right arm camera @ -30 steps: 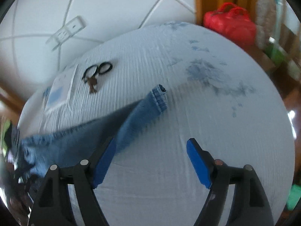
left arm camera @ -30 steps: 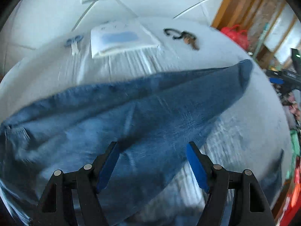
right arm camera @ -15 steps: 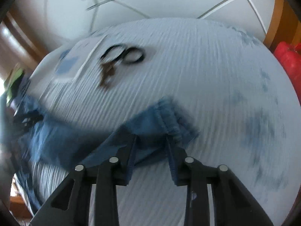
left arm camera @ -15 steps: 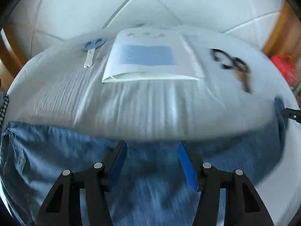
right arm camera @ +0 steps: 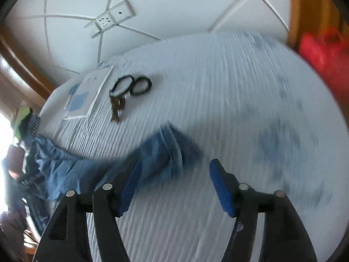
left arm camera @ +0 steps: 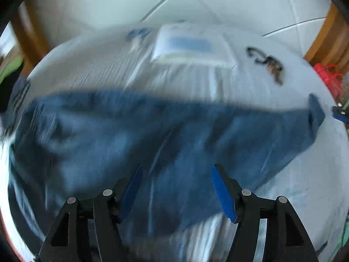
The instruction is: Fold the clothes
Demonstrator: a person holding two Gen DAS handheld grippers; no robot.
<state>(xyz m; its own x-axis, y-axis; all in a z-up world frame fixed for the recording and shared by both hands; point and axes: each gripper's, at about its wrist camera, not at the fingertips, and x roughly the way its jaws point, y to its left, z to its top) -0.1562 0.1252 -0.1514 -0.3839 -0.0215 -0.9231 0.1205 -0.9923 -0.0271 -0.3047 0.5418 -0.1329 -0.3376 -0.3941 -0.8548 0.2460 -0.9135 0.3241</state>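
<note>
Bench (right arm camera: 218, 100): covered in a pale ribbed cloth with faint blue stains toward the right; it carries everything else.
Jeans (left arm camera: 152, 144): spread across the bench, long axis running left to right in the left wrist view, waist end at the left, leg tapering to the right. The picture is blurred, so the creases are hard to read.
Key relation: the wide middle of the jeans lies straight ahead of and under the left gripper (left arm camera: 176, 187), while the hem (right arm camera: 174, 150) lies just ahead and to the left of the right gripper (right arm camera: 174, 183). By my reading, the left hand is nearer the body of the garment and the right hand nearer the leg end.
Left gripper pose: low over the denim, pointing across the leg; jaws released and spread, nothing between them.
Right gripper pose: low over bare cloth, tilted, the hem near its left pad; jaws released, not holding the fabric.
Likely next call: the right jaws would need to shift left to take the hem.
Paper sheet (left arm camera: 192, 48): at the far side, well apart from the jeans.
Black-handled scissors (right arm camera: 128, 91): beside the sheet.
Blue-handled scissors (left arm camera: 137, 35): left of the sheet, blurred.
</note>
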